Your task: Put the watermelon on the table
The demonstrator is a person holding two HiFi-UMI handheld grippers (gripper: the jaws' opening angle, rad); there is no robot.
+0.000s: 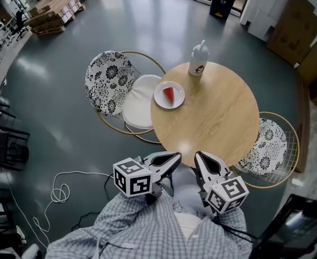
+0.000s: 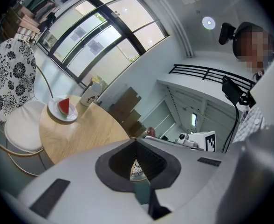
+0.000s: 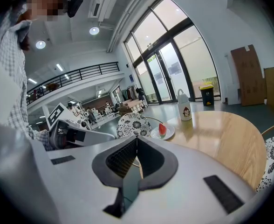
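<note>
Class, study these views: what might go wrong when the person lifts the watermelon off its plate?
1. The plate sits near the table's rim, beside the chair; a nudge might slide it off.
2. The bottle stands close behind the plate, so a reaching gripper may topple it.
3. The left gripper and right gripper are both shut; the watermelon could be pushed aside if they open late.

No word or number can be read. Only black-and-white square patterns are shown on the marker cubes of the left gripper and the right gripper. A small cartoon figure is printed on the white bottle at the far edge of the table.
</note>
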